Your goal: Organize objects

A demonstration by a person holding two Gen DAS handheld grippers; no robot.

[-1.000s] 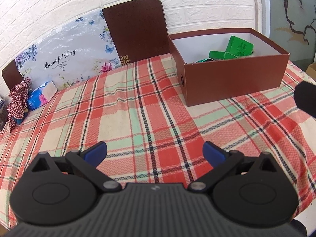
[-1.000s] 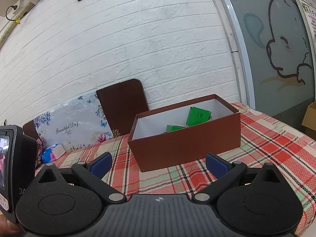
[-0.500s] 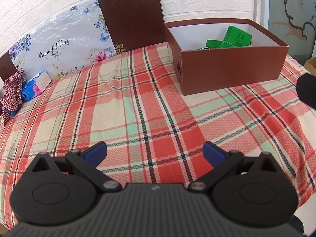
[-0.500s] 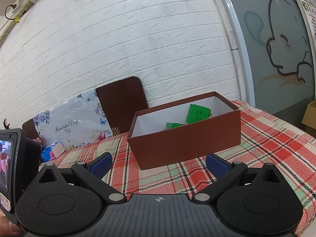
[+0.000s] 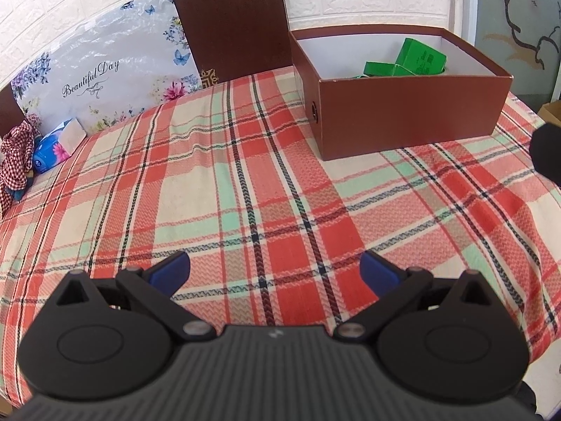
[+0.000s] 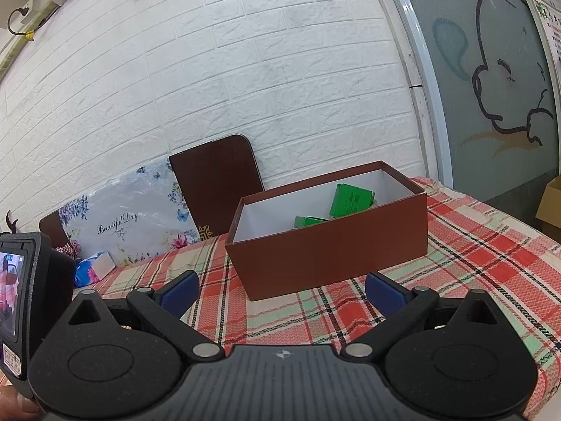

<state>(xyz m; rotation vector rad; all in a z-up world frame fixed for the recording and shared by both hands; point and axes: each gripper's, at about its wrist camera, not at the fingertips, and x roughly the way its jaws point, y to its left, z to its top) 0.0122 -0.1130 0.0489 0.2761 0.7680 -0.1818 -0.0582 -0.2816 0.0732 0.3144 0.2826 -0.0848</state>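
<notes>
1. Left gripper (image 5: 275, 268) is spread wide and empty over the plaid desk (image 5: 196, 189).
2. Right gripper (image 6: 282, 289) is also wide and empty.
3. Ahead and right of the left gripper, the brown box (image 5: 410, 112) holds green packets (image 5: 419, 57).

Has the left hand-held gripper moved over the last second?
Yes. In the left wrist view the brown box and the chair back sit higher in frame than before, so the left hand-held gripper has tilted down or dropped toward the plaid tablecloth.
</notes>
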